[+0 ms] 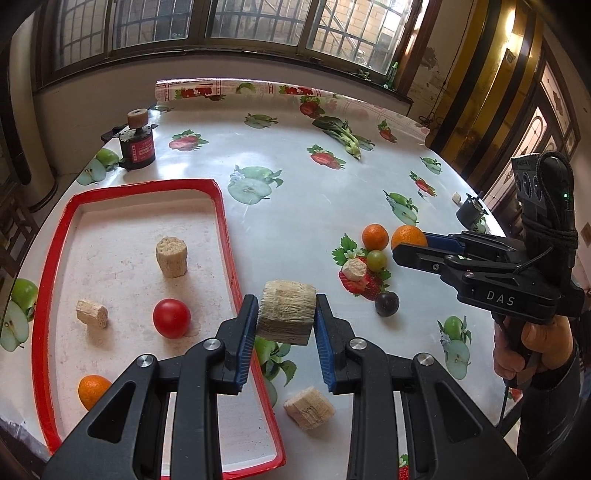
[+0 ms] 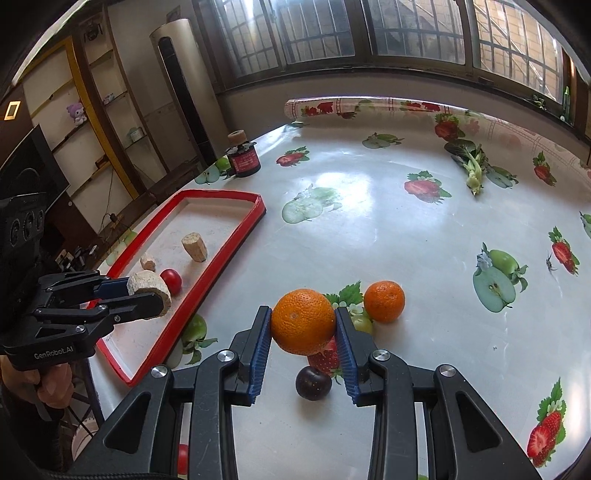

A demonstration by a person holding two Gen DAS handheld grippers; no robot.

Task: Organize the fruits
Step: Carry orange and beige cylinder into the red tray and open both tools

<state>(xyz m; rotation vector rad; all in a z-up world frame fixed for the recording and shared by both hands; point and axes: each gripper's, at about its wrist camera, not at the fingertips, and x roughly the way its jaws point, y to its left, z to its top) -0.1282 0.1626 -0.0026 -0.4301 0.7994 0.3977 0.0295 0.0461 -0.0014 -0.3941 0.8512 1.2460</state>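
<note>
Lived-in home room: table under fruit-print oilcloth (image 2: 369, 229), barred windows (image 2: 406, 33) at 12 o'clock, standing air conditioner (image 2: 184, 85) and shelves with plush toy (image 2: 76, 112) at 10 o'clock.

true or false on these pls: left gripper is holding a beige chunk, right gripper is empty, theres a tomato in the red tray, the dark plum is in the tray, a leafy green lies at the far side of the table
1. The left gripper holds a beige chunk. True: its blue pads press on both sides of the piece.
2. The right gripper is empty. False: it is clamped on an orange.
3. A red tomato lies in the red tray. True.
4. The dark plum is in the tray. False: it sits on the tablecloth, outside the tray, near a second orange and a green grape.
5. A leafy green lies at the far side of the table. True.
</note>
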